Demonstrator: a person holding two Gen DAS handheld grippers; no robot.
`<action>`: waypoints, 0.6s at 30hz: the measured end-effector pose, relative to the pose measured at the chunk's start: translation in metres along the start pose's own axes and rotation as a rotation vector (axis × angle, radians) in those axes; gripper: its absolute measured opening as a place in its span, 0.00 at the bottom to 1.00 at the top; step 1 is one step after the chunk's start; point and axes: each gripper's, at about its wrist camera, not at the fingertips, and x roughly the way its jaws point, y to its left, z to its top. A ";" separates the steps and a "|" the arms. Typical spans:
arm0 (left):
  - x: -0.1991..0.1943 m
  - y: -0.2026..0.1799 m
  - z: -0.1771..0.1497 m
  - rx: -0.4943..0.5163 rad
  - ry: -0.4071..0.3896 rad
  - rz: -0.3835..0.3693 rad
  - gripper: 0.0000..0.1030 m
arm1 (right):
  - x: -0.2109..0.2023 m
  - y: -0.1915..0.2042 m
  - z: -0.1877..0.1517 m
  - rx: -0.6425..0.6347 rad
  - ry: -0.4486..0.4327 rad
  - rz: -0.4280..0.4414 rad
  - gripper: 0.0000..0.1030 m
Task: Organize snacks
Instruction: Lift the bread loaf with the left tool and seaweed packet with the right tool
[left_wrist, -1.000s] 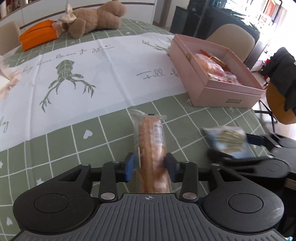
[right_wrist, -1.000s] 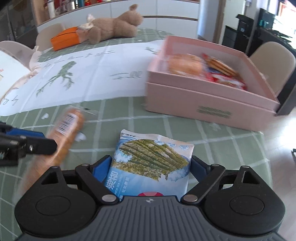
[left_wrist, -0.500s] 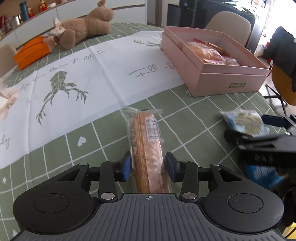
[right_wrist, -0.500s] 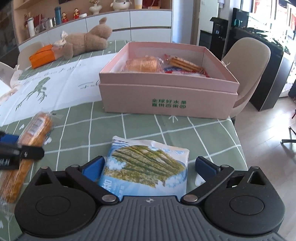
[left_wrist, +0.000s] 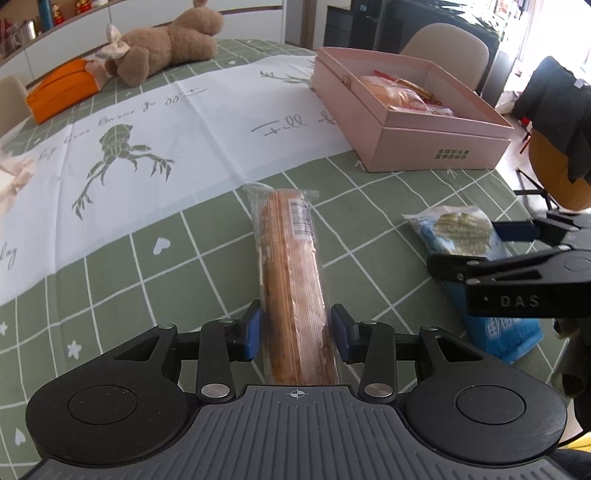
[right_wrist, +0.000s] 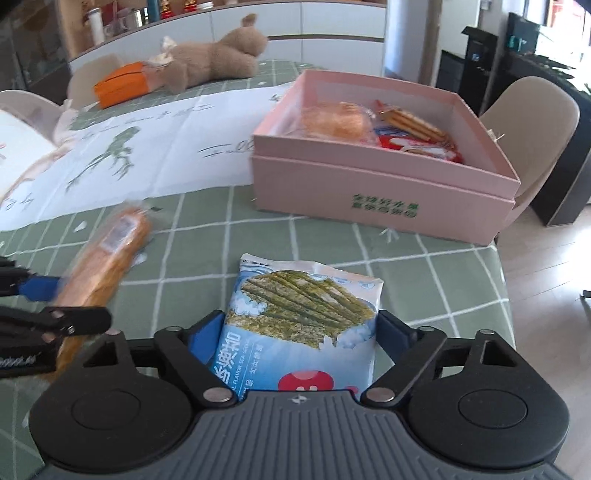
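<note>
On the green checked tablecloth (left_wrist: 207, 266) in front of me, my left claw (left_wrist: 295, 328) is clamped on a long bread stick in a clear wrapper (left_wrist: 291, 273), its blue pads pressed against the wrapper's near end while the far end points toward the white paper sheet (left_wrist: 177, 122). A second ago the stick lay the same way between those pads; the grip has tightened slightly since then.

My right claw (right_wrist: 301, 332) has a blue seaweed snack bag (right_wrist: 303, 325) between its fingers. Half a second ago the fingers stood clear of the bag on both sides; they have just been closing, and now both pads sit against the bag's edges. The bag's lower half is under my claw, its top corner toward the pink box (right_wrist: 376, 199).

That box stands open beyond both snacks, near the table's right edge, already holding a wrapped bun (right_wrist: 336, 120) and packets of crackers (right_wrist: 413, 129). From the right view it now looks a little farther to the right than it did half a second ago. A brown stuffed toy (left_wrist: 170, 48) lies at the table's far end beside an orange pouch (left_wrist: 61, 94).
</note>
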 end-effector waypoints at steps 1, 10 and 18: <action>0.000 0.001 0.000 -0.009 0.001 -0.003 0.42 | -0.003 0.000 0.000 0.003 0.002 0.004 0.80; -0.001 0.005 0.000 -0.061 -0.003 -0.013 0.42 | -0.049 -0.022 0.012 0.067 -0.094 -0.022 0.78; 0.003 0.008 0.010 -0.113 0.026 -0.002 0.42 | -0.078 -0.026 0.021 0.042 -0.163 -0.047 0.79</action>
